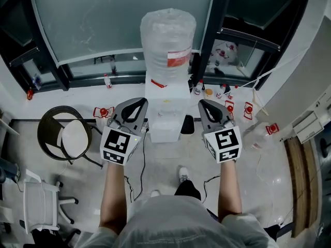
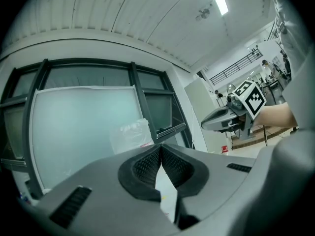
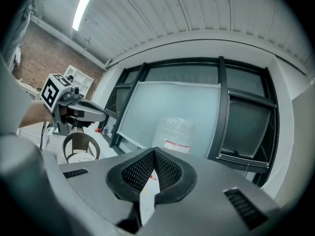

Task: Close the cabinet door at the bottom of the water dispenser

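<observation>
The person is standing on a pale, glossy floor (image 1: 269,174) with both forearms reaching forward, one shoe (image 1: 183,174) poking out ahead of the torso. Thin dark cables (image 1: 140,175) are trailing over the floor between the person and the wall.

The left gripper (image 2: 160,148) is holding its ribbed pads pressed together, with nothing caught between them. The right gripper (image 3: 153,150) is likewise pinched closed on nothing. In the head view the two are hanging either side of the water dispenser (image 1: 166,112) and apart from it.

That white dispenser is standing straight ahead against the window wall, carrying a big bottle (image 1: 168,40) wrapped in clear plastic with a red-and-white label. Seen steeply from above, its lower front is foreshortened, so the cabinet door at its base is not showing clearly enough to tell how it is sitting. A small black object (image 1: 187,124) is lying just beside the dispenser's right foot.

To the left a round wicker chair (image 1: 51,133) with a white cushion is sitting near the wall, and a white office chair (image 1: 40,200) is standing nearer, at the lower left. Small red-capped bottles (image 1: 103,111) are scattered along the base of the wall on both sides.

Beyond, a frosted window panel (image 1: 119,14) in dark frames is filling the wall, and a ribbed white ceiling (image 3: 206,14) with a strip light is arching overhead.
</observation>
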Demonstrator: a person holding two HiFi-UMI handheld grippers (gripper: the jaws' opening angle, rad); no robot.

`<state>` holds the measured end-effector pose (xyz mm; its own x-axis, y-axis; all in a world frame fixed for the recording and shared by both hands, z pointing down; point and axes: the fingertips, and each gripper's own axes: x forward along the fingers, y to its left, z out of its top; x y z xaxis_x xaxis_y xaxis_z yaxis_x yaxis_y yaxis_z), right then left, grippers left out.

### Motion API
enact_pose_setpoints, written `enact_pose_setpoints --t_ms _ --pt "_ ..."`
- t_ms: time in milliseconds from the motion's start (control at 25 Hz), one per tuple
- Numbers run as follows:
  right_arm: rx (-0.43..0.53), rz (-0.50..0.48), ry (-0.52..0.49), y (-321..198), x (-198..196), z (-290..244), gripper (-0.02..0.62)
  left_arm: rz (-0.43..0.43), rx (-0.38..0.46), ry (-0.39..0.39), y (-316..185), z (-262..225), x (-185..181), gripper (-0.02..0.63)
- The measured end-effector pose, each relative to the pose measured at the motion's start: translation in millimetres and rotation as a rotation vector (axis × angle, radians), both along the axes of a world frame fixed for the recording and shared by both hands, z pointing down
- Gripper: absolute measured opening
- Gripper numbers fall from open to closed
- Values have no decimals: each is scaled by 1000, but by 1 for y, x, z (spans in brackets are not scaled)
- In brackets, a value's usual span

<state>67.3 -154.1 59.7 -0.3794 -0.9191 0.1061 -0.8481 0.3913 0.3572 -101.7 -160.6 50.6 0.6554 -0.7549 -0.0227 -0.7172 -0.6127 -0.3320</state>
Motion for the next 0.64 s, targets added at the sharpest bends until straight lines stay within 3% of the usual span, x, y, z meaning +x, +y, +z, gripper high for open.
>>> enact_pose_setpoints --t_ms 640 --pt "-17 6 4 -3 1 12 28 7 -6 -34 -4 12 -3 21"
